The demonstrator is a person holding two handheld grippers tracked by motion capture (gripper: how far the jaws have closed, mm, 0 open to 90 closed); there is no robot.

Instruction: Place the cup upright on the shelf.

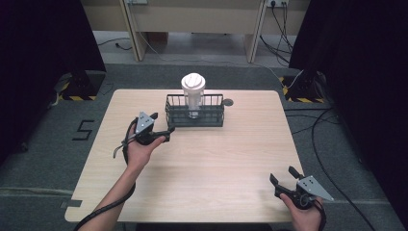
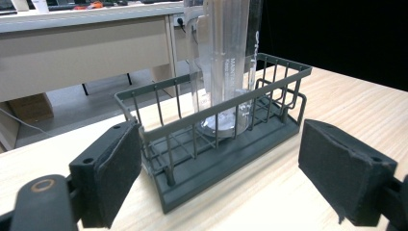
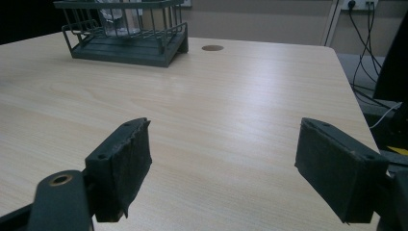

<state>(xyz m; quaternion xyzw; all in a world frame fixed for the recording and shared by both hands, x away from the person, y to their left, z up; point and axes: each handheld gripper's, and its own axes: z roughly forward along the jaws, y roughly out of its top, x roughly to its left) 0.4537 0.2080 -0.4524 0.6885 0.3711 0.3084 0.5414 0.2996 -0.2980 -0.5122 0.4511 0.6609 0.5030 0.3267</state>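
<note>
A dark wire basket (image 1: 195, 114) stands on the far middle of the wooden table (image 1: 202, 163), with a tall clear cylinder (image 1: 193, 94) upright inside it. My left gripper (image 1: 168, 134) is open just beside the basket's near left corner, jaws spread wide with nothing between them. In the left gripper view the basket (image 2: 226, 144) sits close ahead between the pads (image 2: 120, 168), and the clear cylinder (image 2: 223, 62) rises out of it. My right gripper (image 1: 283, 178) is open near the table's front right corner, far from the basket (image 3: 127, 36).
A small round hole (image 1: 228, 102) lies in the tabletop right of the basket. Beyond the table are a beige desk (image 1: 192, 19), cables (image 1: 317, 125) on the floor at right, and black curtains on both sides.
</note>
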